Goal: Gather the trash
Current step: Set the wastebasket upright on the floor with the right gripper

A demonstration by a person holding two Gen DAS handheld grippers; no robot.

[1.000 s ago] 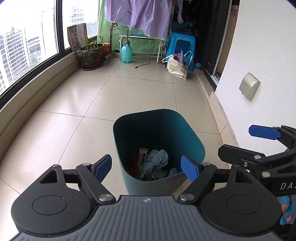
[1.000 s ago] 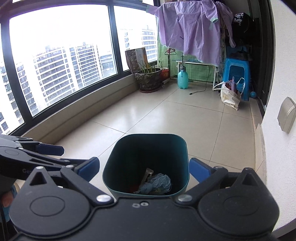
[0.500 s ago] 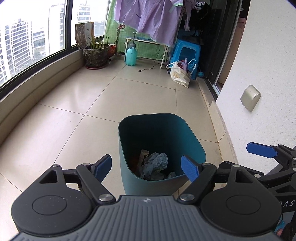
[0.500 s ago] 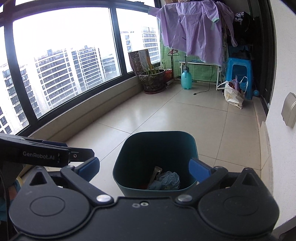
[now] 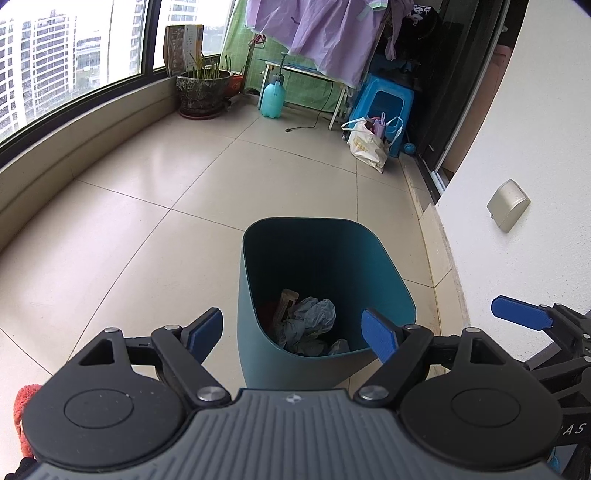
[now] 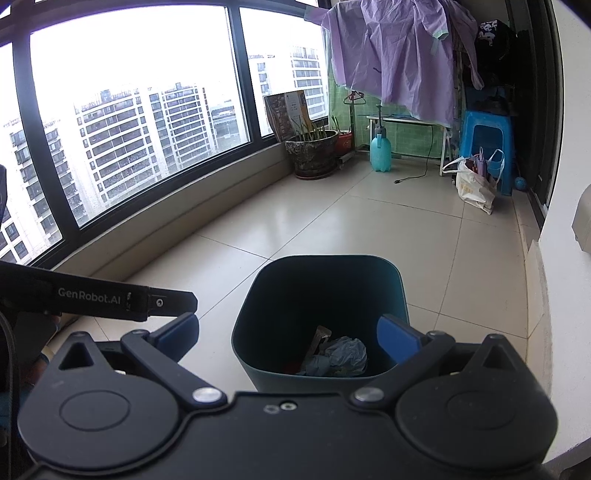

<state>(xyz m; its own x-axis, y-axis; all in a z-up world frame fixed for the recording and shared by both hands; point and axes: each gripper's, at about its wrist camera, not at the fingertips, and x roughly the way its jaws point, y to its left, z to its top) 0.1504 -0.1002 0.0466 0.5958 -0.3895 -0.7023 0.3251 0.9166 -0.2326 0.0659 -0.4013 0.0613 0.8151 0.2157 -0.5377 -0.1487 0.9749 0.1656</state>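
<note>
A teal trash bin (image 5: 255, 362) stands on the tiled balcony floor, also in the right wrist view (image 6: 247, 354). Inside lie crumpled blue paper (image 5: 314, 317), a brown wrapper (image 5: 284, 302) and something red; the paper also shows in the right wrist view (image 6: 343, 356). My left gripper (image 5: 293, 330) is open and empty, just in front of and above the bin's near rim. My right gripper (image 6: 288, 334) is open and empty, also above the near rim. The right gripper's blue fingertip (image 5: 521, 314) shows at the right of the left wrist view.
A white wall (image 5: 517, 147) with a beige socket cover (image 5: 508, 205) runs close on the right. At the far end stand a plant pot (image 5: 201, 92), a turquoise sprayer (image 5: 272, 98), a blue stool (image 5: 384, 110), a white bag (image 5: 365, 146) and hanging purple clothes (image 5: 314, 33). A window ledge (image 5: 74, 147) curves along the left.
Both grippers have drawn back and tilted up from the bin, so it sits lower and smaller in both views. Both stay open and empty.
</note>
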